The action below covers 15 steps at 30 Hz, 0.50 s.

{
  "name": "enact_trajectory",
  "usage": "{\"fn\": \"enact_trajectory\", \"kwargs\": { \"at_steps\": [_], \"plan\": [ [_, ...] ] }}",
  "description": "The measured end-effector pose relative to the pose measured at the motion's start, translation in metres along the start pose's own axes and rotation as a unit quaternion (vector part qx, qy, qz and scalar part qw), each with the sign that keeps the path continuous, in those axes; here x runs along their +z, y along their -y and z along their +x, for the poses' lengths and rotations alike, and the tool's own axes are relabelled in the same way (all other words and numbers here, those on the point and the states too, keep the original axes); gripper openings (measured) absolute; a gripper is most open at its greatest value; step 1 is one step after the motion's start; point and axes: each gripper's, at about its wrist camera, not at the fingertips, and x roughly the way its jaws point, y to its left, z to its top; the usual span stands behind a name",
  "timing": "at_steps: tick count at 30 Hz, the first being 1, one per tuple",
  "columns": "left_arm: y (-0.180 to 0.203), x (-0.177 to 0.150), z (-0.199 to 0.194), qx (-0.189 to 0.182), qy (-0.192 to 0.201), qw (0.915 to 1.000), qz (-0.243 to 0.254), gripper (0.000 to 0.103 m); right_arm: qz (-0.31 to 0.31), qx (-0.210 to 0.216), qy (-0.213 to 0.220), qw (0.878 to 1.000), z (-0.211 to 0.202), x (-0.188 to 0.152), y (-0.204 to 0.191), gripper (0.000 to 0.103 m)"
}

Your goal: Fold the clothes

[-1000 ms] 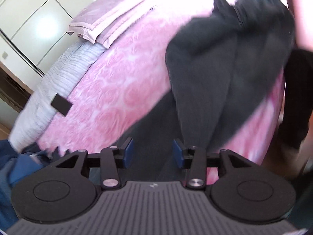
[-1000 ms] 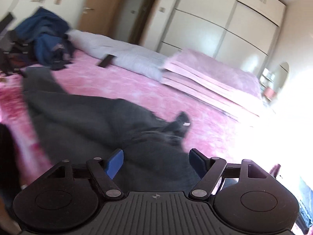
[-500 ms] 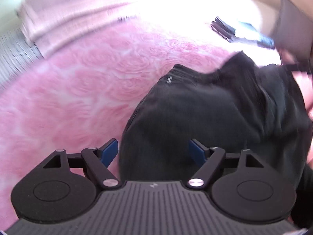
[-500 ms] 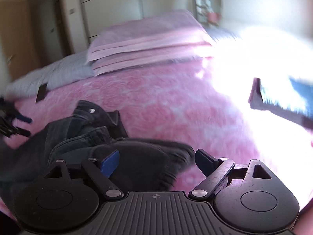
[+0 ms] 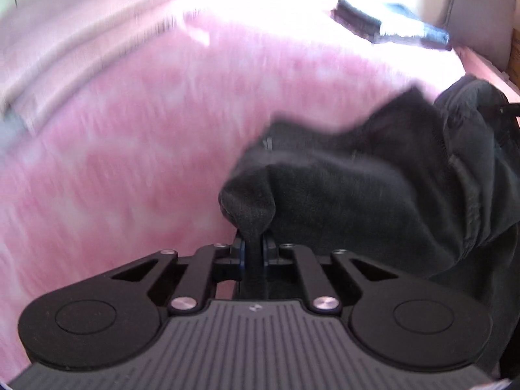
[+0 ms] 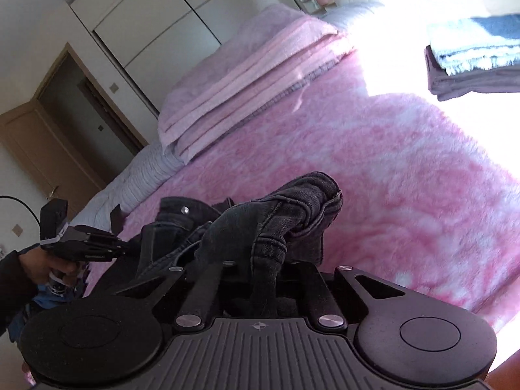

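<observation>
A pink bed [image 6: 406,195] fills the room under hard window light, folded pink blankets [image 6: 247,74] stacked at its head and a folded pile [image 6: 471,61] lying well apart near its sunlit edge. Across the near side of the bed hangs the jeans [image 5: 373,201], dark denim bunched and lifted between two hand-held tools, the long axis running roughly from one to the other. The left tongs [image 5: 253,253] are clenched on a pinch of denim that rises straight ahead of them, the rest of the cloth trailing off to their right. The right tongs [image 6: 265,279] appear clamped on a thick seamed edge, though cloth drapes over the fingertips and hides the bite itself; the waistband button [image 6: 184,209] shows just beyond, toward the other tool. Each end is thus already in a grip, neither hand nearer than the other, and the next fold likely turns on bringing the two ends together over the open blanket ahead.
</observation>
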Motion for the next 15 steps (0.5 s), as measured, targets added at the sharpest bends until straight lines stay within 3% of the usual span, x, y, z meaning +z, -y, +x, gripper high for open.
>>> {"fn": "enact_trajectory", "kwargs": {
  "at_steps": [4, 8, 10, 12, 14, 15],
  "plan": [
    [0.025, 0.068, -0.023, 0.033, 0.078, 0.9944, 0.064, 0.007, -0.031, -0.032, 0.087, 0.995, -0.037, 0.007, -0.001, 0.004],
    [0.061, 0.124, -0.005, 0.074, 0.145, 0.9778, 0.132, 0.013, -0.058, -0.096, 0.161, 0.981, -0.067, -0.002, 0.0, 0.004],
    [0.074, 0.138, 0.026, 0.106, 0.136, 0.9745, 0.144, 0.022, -0.047, -0.129, 0.158, 0.978, -0.063, -0.008, 0.015, 0.005],
    [0.079, 0.139, 0.052, 0.128, 0.107, 0.9753, 0.145, 0.024, -0.016, -0.15, 0.119, 0.981, -0.051, -0.012, 0.036, 0.007],
    [0.076, 0.128, 0.063, 0.129, 0.091, 0.9784, 0.134, 0.032, -0.003, -0.172, 0.072, 0.983, -0.037, -0.018, 0.05, 0.022],
    [0.072, 0.118, 0.062, 0.129, 0.087, 0.9796, 0.127, 0.034, 0.002, -0.181, 0.068, 0.981, -0.038, -0.021, 0.053, 0.039]
  ]
}}
